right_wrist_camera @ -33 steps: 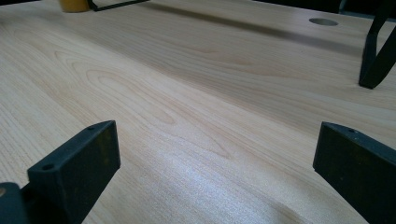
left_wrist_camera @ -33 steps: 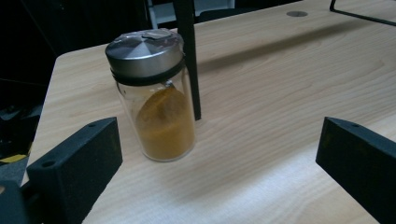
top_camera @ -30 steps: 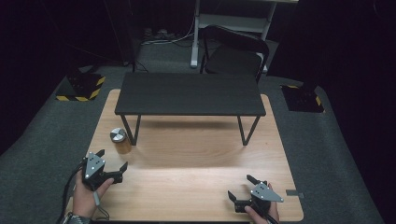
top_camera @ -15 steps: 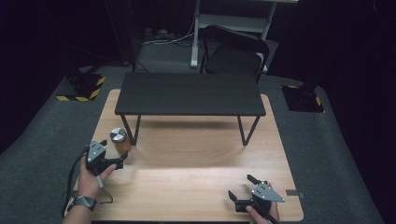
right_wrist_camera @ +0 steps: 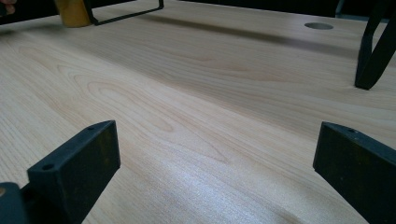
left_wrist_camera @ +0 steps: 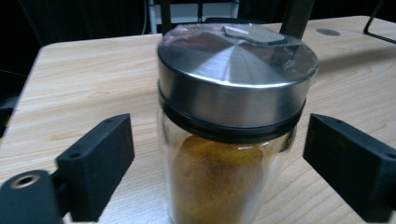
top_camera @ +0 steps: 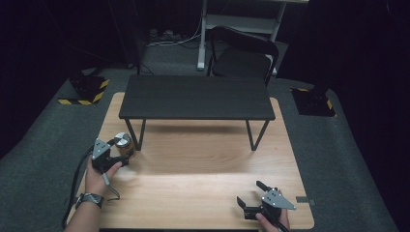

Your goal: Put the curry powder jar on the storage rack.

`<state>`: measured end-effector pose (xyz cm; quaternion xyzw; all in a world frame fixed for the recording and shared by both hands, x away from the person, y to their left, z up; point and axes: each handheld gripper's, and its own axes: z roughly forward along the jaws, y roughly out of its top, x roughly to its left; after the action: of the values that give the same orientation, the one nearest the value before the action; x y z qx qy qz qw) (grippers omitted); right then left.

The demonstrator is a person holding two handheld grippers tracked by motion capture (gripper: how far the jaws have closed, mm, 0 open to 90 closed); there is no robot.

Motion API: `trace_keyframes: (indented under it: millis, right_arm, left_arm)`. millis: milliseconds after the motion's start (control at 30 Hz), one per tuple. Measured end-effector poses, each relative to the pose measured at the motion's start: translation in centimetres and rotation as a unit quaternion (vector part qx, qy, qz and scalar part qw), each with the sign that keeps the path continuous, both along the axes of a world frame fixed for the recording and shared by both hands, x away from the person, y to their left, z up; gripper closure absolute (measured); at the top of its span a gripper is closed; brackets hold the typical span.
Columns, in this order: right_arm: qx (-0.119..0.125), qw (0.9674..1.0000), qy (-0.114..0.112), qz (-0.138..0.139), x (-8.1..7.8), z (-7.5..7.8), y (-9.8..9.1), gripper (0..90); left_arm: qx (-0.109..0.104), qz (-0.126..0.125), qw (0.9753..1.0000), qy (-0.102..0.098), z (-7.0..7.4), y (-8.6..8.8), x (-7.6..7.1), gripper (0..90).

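A light wooden table [top_camera: 203, 179] carries a black low bench [top_camera: 196, 96] and a spice jar [top_camera: 124, 142]

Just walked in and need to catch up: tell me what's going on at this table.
A person works at a wooden table with a gripper in each hand. The left gripper has reached a glass spice jar of orange powder with a steel lid, standing by the leg of a small black bench. Its jaws have just been closing with the jar between them, but gaps show on both sides. The right gripper sits open near the table's front edge, holding nothing.
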<state>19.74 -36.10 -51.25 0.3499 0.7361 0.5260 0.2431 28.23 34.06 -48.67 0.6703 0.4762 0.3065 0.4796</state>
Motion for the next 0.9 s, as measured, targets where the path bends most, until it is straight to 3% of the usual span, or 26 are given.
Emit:
trace_keyframes:
  millis: [400, 900]
  right_arm:
    - [0.002, 1.0000, 0.001, -0.003, 0.0, 0.0, 0.0, 0.1]
    - [0.002, 1.0000, 0.000, -0.002, 0.0, 0.0, 0.0, 0.1]
  left_arm:
    - [-0.011, 0.011, 0.9996, -0.022, -1.0, -0.5, 0.0, 29.9]
    - [-0.016, 0.019, 0.9992, -0.031, -1.5, -0.6, -1.6, 30.6]
